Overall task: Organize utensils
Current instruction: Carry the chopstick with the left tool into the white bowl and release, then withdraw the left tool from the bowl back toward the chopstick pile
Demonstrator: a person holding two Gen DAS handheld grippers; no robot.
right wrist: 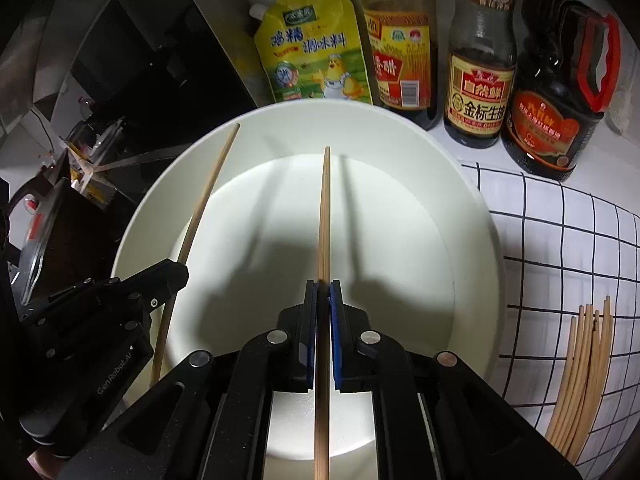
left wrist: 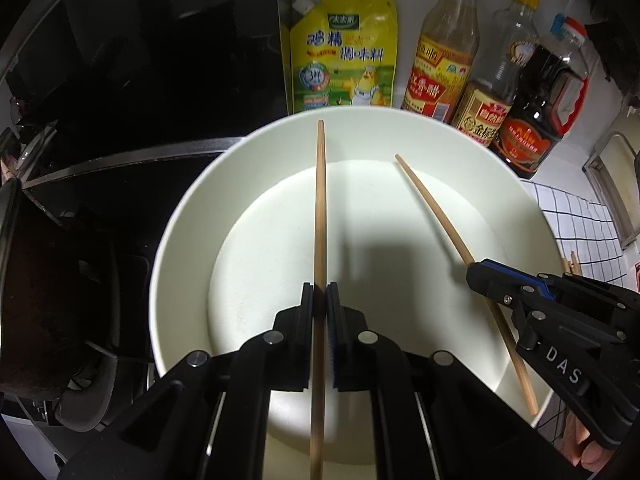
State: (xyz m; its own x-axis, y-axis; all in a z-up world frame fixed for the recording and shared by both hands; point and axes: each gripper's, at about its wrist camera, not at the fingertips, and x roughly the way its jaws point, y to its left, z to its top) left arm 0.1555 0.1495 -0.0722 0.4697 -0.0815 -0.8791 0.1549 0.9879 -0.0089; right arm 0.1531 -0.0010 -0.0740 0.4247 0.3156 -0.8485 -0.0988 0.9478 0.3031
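- Plainly, each gripper is clamped on one wooden chopstick: the left gripper has its blue pads pressed together on the left chopstick, and the right gripper is closed the same way on the right chopstick.
- Both sticks run straight ahead of their jaws and out over the white bowl, tips toward its far rim — neither tip can be seen touching the bowl's floor.
- From the left wrist view the right gripper sits off to the right, its stick angled across the bowl; from the right wrist view the left gripper sits off to the left.
- Handling, as a judgement: these sticks look light, stiff and thin, with a smooth round surface that could roll or pivot between flat pads. A hold near the middle, as now, leaves a long length on both sides, so any tap against the rim would likely swing the stick in the jaws.
- Loose chopsticks lie bunched on the checked cloth to the right of the right gripper. Being so slim and close together, one would be best taken across its width at mid-length — where it is clear of its neighbours.
- Sauce bottles and a yellow seasoning pouch stand beyond the bowl, ahead of both grippers.
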